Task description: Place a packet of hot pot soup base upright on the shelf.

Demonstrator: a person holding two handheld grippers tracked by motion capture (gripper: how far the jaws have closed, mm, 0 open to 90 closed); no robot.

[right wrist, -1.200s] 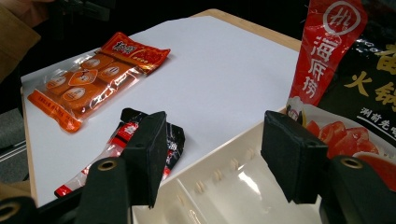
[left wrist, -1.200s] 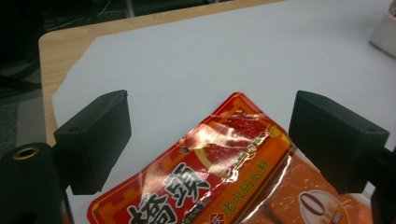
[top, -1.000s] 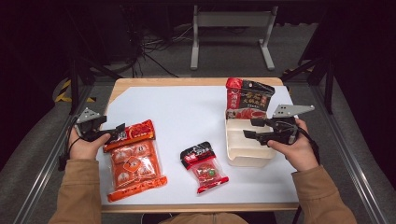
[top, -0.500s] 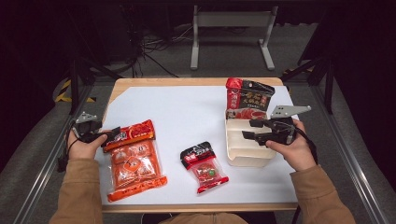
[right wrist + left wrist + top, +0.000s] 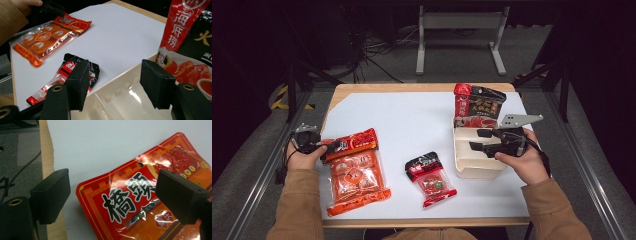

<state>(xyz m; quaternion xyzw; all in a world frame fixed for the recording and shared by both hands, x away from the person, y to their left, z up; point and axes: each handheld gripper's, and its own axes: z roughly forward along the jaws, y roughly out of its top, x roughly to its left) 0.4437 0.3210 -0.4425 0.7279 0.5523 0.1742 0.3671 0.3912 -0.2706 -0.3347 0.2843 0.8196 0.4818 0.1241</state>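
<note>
A large orange snack packet (image 5: 354, 172) lies flat at the table's left, its red top edge (image 5: 130, 197) toward my left gripper (image 5: 329, 146). In the left gripper view that gripper (image 5: 115, 195) stands open astride the packet's top corner: one jaw hangs beside the corner, the other over the packet, and neither presses on it. A small red-and-black packet (image 5: 429, 177) lies at the middle front. My right gripper (image 5: 477, 139) hovers open over the near end of a white box (image 5: 474, 167), nothing between its jaws (image 5: 120, 82). A red-and-black pouch (image 5: 477, 105) stands at the box's far end.
A white sheet (image 5: 412, 125) covers the wooden table (image 5: 412, 88), whose left edge (image 5: 50, 165) lies just beside my left gripper. Metal rails run along both sides, and a grey stand (image 5: 459, 30) stands on the floor behind.
My left gripper has sunk a little toward the orange packet's top edge. The right hand and the packets have not moved.
</note>
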